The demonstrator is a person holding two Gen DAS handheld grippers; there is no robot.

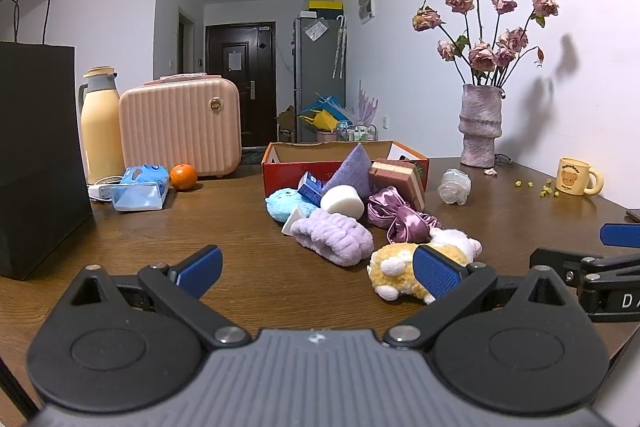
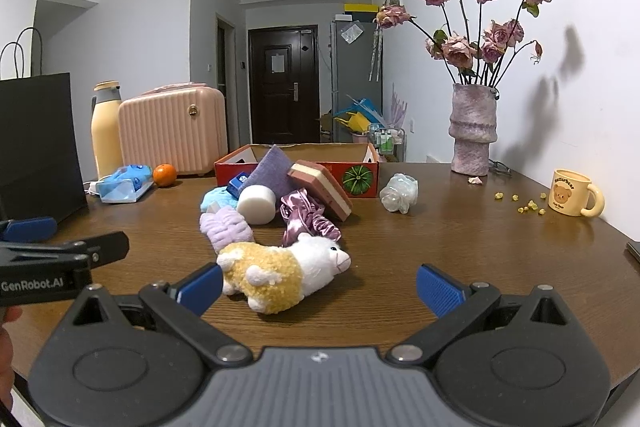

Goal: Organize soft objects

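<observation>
A yellow and white plush sheep [image 2: 280, 275] lies on the wooden table [image 2: 460, 247], closest to me. My right gripper [image 2: 319, 289] stands open just short of it, its left pad by the plush's rump. My left gripper [image 1: 318, 273] is open too, with the plush sheep [image 1: 404, 267] behind its right pad. Behind the plush lies a heap: a lilac fluffy headband [image 1: 334, 237], purple satin scrunchies [image 1: 400, 219], a white round sponge [image 1: 342, 201], a blue fluffy toy [image 1: 286, 205], a purple sponge [image 1: 352, 173] and a layered brown sponge [image 1: 398, 179]. An open red cardboard box [image 1: 288, 173] stands behind them.
On the left stand a black paper bag [image 1: 36, 155], a yellow thermos [image 1: 100, 131], a pink case [image 1: 180, 125], a blue tissue pack [image 1: 138, 189] and an orange [image 1: 183, 177]. A vase of dried roses [image 1: 480, 125], a clear crumpled object [image 1: 454, 187] and a yellow bear mug [image 1: 576, 177] sit on the right.
</observation>
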